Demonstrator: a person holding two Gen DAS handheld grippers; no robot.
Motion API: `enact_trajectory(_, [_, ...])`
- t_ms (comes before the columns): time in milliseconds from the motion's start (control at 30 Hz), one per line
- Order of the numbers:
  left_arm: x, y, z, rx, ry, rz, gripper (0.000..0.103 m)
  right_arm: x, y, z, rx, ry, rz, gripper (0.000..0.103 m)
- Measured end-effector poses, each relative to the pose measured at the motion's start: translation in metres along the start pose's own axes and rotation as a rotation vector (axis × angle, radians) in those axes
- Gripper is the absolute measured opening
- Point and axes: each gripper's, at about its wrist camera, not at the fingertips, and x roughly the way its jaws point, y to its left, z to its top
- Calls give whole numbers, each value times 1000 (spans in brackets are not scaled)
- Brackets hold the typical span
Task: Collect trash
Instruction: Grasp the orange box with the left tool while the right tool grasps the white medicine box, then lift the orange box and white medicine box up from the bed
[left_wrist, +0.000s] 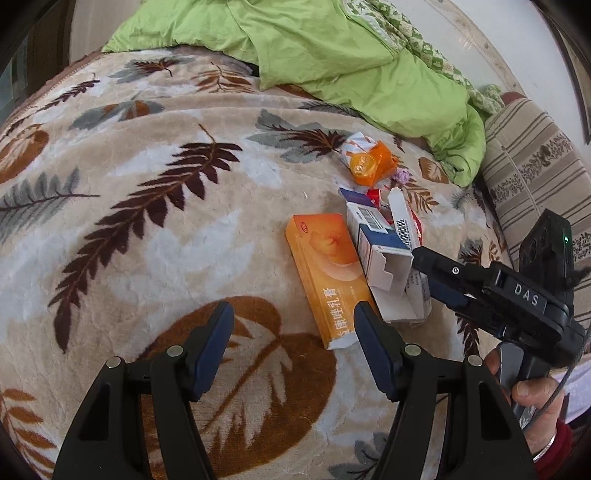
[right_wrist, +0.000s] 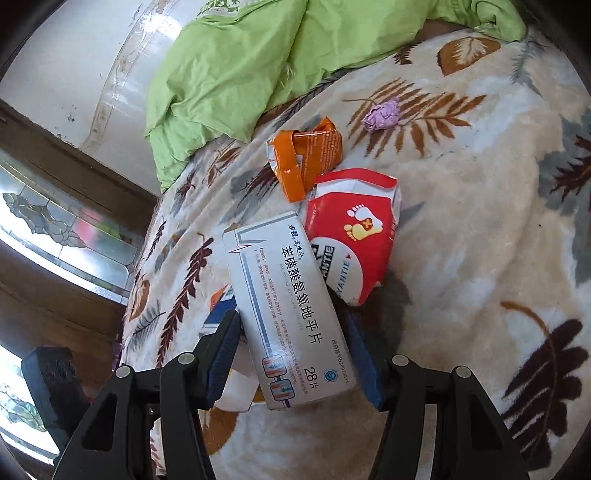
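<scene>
Leaf-patterned blanket (left_wrist: 155, 206) bears medicine boxes (right_wrist: 291, 314) beside green quilt (left_wrist: 332, 55).

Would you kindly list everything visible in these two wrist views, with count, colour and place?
white medicine box: one, white with grey-blue print, between the right gripper's fingers
red packet: one, red and white, touching the white box's far end
orange box: one, long, beside the left gripper
blue-and-white carton: one, open-ended, next to the orange box
orange wrapper: one, torn, beyond the red packet
purple wad: one, crumpled, farther out
blanket: one, beige with leaf print, under everything
green quilt: one, bunched at the far edge
left gripper: open, hovering over the blanket
right gripper: around the white box, grip unclear
</scene>
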Motion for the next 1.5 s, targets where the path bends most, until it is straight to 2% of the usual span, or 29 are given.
enact_trajectory(100, [6,-7,0,22,19,-12,66,-21,-1,-9,-13,-52,-95,61])
enact_trajectory(233, [22,-13,7,53,30,42,66,-55,-5,-23,-17,-130,-214,61])
enact_trajectory(333, [34,-11,15,28,49,28,66,-71,-8,-30,6,-161,-213,61])
enact_trajectory(433, [40,-19,19,43,46,18,66,-76,-7,-30,5,-183,-221,61])
enact_trajectory(500, [46,-24,20,60,52,23,63,-74,-8,-30,8,-181,-221,61])
enact_trajectory(667, [61,-33,31,101,44,52,63,-64,-7,-28,5,-157,-223,61])
enact_trajectory(733, [64,-37,32,124,46,77,49,-61,-3,-28,-14,-161,-239,61])
enact_trajectory(767, [64,-39,31,134,43,78,47,-61,-2,-28,-25,-162,-249,61])
enact_trajectory(833, [61,-43,27,159,40,61,30,-62,0,-30,-41,-162,-262,61])
enact_trajectory(933, [59,-49,21,200,19,62,29,-73,3,-36,-58,-194,-295,61])
enact_trajectory(1133, [54,-41,21,150,-13,-2,25,-131,13,-64,-66,-348,-361,61])
enact_trajectory(1367, [34,-48,3,216,-90,34,23,-201,21,-90,-9,-373,-416,61])
enact_trajectory(1500, [30,-41,-2,202,-102,42,23,-233,20,-103,40,-386,-435,61])
